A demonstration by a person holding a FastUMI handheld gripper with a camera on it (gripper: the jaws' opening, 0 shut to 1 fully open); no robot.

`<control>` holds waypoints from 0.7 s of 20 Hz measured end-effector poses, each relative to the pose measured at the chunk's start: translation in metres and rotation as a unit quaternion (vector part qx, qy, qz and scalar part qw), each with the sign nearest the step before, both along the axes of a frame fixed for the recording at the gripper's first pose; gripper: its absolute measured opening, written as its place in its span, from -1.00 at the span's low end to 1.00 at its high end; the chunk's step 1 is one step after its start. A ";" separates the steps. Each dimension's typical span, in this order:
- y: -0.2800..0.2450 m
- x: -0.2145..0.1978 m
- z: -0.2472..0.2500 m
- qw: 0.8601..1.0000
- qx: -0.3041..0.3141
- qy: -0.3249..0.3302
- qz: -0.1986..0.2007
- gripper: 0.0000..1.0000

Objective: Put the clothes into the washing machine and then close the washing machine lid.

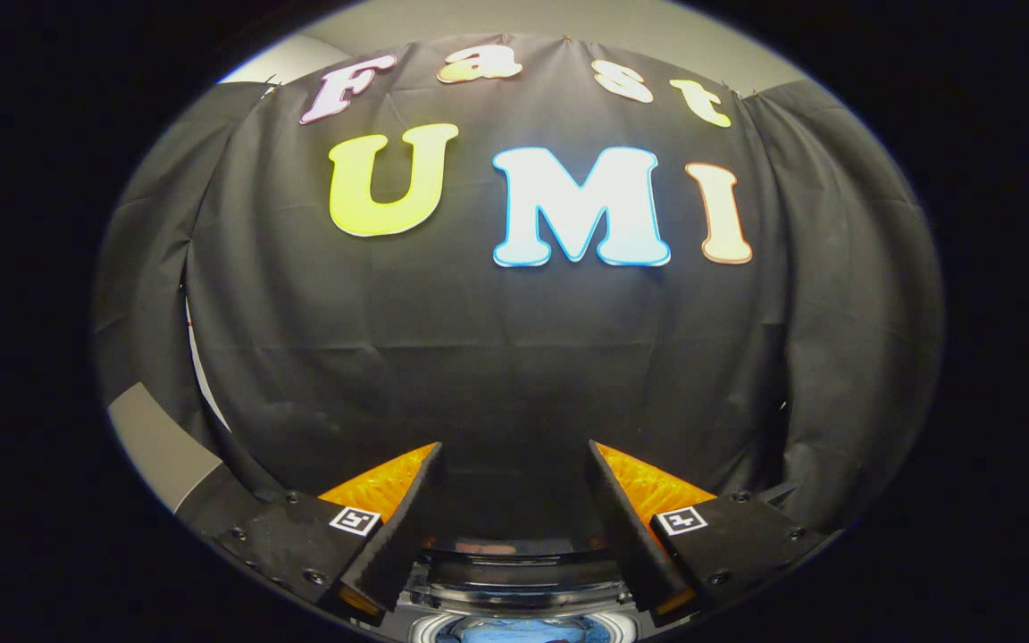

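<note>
Black cloth fills the booth ahead; gripper (514,460) spread, empty, above the round grey-rimmed washing machine (514,585); clothes likely next.

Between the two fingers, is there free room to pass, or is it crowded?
The hand-held gripper is open; the gap between its fingers is free, bordered by the black cloth wall beyond. Below, the washing machine crowds it.

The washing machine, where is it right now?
In the gripper view the washing machine sits low, between and below the open claw fingers, in front of the black cloth wall.
</note>
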State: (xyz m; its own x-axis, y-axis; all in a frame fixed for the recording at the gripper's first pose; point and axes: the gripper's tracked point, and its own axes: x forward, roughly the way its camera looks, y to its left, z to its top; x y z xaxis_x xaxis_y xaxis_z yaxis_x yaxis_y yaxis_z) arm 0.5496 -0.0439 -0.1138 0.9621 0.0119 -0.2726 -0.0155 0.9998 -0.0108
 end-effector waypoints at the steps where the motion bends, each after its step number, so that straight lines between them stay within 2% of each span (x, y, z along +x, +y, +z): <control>1: -0.001 -0.001 -0.008 1.000 -0.003 0.009 -0.003 0.93; 4: -0.003 -0.006 -0.006 1.000 0.015 -0.011 -0.010 0.94; 14: -0.007 -0.030 0.000 1.000 0.011 -0.017 0.004 0.94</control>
State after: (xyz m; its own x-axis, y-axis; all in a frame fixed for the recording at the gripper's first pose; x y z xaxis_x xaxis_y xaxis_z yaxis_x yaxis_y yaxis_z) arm 0.5199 -0.0508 -0.1141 0.9708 0.0253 -0.2385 -0.0236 0.9997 0.0100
